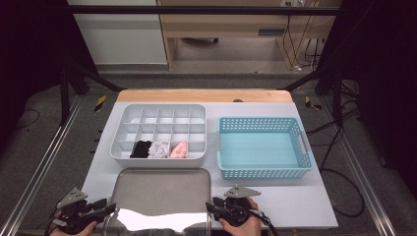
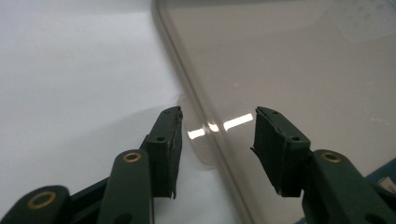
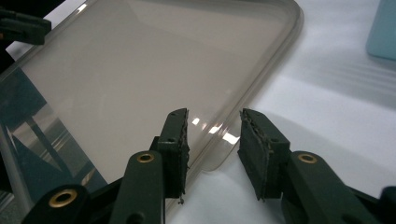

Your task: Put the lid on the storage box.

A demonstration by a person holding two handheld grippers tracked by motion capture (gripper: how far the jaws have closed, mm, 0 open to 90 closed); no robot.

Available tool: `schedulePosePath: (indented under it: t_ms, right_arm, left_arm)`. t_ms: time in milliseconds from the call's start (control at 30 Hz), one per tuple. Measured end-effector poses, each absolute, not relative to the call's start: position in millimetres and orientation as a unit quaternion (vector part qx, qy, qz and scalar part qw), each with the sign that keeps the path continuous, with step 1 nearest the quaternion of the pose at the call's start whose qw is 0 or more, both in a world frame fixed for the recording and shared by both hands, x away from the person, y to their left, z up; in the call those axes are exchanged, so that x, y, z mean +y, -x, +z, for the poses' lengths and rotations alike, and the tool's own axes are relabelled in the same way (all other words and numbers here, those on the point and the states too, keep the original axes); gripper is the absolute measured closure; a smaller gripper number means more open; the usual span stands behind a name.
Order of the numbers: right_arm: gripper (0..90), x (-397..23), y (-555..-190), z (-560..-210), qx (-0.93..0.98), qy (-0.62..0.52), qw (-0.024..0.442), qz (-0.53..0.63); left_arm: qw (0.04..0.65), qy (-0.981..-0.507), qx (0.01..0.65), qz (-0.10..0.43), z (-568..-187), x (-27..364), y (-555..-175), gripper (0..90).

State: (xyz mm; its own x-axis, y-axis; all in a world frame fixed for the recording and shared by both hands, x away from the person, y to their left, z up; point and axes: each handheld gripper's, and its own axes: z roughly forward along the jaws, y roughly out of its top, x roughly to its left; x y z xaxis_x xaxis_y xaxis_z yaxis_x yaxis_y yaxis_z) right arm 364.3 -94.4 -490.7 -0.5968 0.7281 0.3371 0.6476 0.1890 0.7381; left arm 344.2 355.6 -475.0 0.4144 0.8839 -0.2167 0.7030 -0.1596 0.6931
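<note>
Lid, clear and flat, is laid at the tabletop's near edge. Its side tabs are straddled by the left gripper and the right gripper, whose jaws are seen apart, not yet pressed on.

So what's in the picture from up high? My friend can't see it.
Two hand-held tongs, left and right, sit at either side of a shiny lid on a white table. Behind it are a white divided box holding three rolled socks and an empty blue basket.
</note>
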Motion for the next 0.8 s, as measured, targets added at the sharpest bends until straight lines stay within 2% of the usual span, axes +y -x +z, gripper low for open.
schedulePosePath:
  t_ms: [300,500,800]
  right_arm:
    - [64.3,-94.8,-359.6,-491.8,0.749,-0.480,0.029,0.455]
    - [65.9,-93.0,-356.8,-492.3,0.740,-0.496,0.035,0.454]
    - [65.2,-94.1,-358.6,-492.2,0.721,-0.518,0.013,0.460]
  left_arm:
    - [0.370,-0.747,0.536,0.129,-475.1,352.0,-340.9,52.6]
    - [0.369,-0.746,0.539,0.132,-475.1,350.9,-340.2,53.7]
    - [0.368,-0.745,0.540,0.134,-475.3,350.8,-339.9,55.1]
